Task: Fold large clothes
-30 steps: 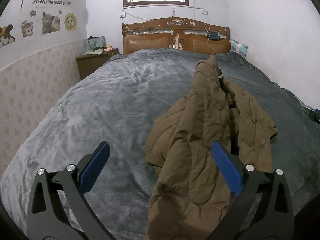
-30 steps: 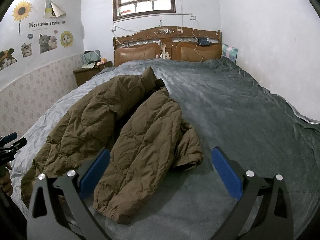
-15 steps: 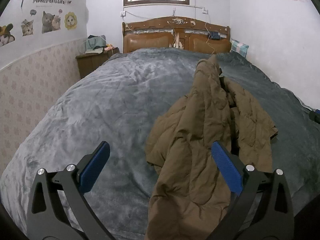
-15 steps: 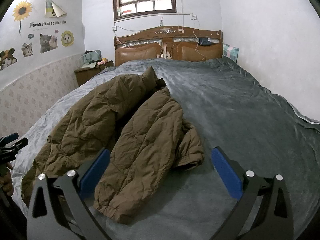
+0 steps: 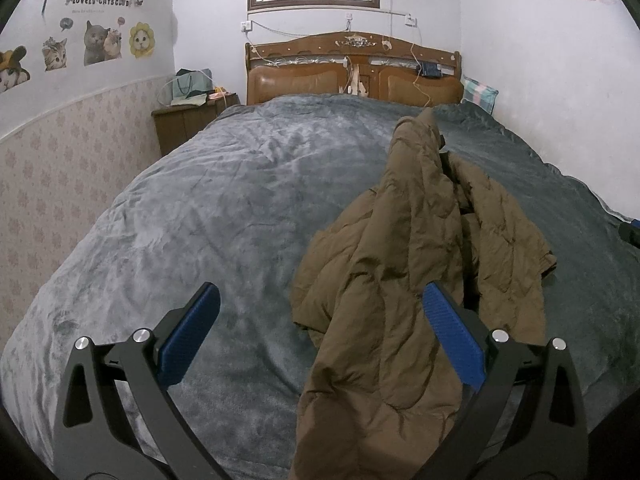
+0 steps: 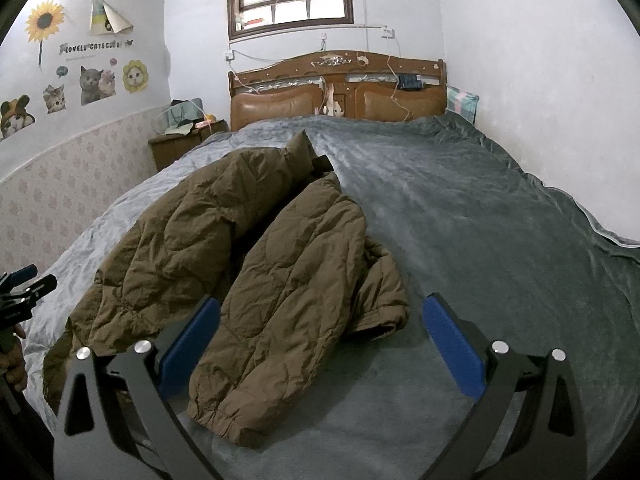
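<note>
Barely moved since a second ago. Left gripper (image 5: 320, 336) and right gripper (image 6: 320, 344) hung wide apart, holding nothing. Brown coat (image 6: 256, 264) lay crumpled mid-frame on grey blanket (image 6: 480, 240). Best to grab bottom hem (image 6: 224, 424) at lower left and pull flat first.

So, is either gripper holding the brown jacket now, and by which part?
No. The left gripper and the right gripper are both open and apart from the jacket, which lies on the bed.
</note>
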The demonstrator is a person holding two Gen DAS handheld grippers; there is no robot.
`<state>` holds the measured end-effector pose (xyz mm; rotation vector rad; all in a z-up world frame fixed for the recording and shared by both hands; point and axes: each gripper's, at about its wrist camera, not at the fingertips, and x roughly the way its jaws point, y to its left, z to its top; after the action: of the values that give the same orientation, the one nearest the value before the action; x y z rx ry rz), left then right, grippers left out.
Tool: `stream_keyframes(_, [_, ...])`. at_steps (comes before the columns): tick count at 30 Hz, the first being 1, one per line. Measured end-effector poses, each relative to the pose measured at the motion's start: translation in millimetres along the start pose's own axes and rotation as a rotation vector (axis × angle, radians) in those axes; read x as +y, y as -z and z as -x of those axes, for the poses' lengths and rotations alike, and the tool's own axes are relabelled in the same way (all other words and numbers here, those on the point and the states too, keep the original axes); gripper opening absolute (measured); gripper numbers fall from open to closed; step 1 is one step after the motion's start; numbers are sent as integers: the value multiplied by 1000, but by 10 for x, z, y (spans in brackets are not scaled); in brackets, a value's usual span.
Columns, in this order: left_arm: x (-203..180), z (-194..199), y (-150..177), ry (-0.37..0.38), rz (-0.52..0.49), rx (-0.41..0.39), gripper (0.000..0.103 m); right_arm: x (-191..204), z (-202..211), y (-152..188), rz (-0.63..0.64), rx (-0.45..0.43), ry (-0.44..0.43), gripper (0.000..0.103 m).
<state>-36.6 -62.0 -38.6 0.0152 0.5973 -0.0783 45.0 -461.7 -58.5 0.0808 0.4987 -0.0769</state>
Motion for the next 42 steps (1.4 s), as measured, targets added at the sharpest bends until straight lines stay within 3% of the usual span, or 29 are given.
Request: stream_keyframes(42, [8,-48,41,-10,6,19,100,40,-7,31,-10,-4,-8,101])
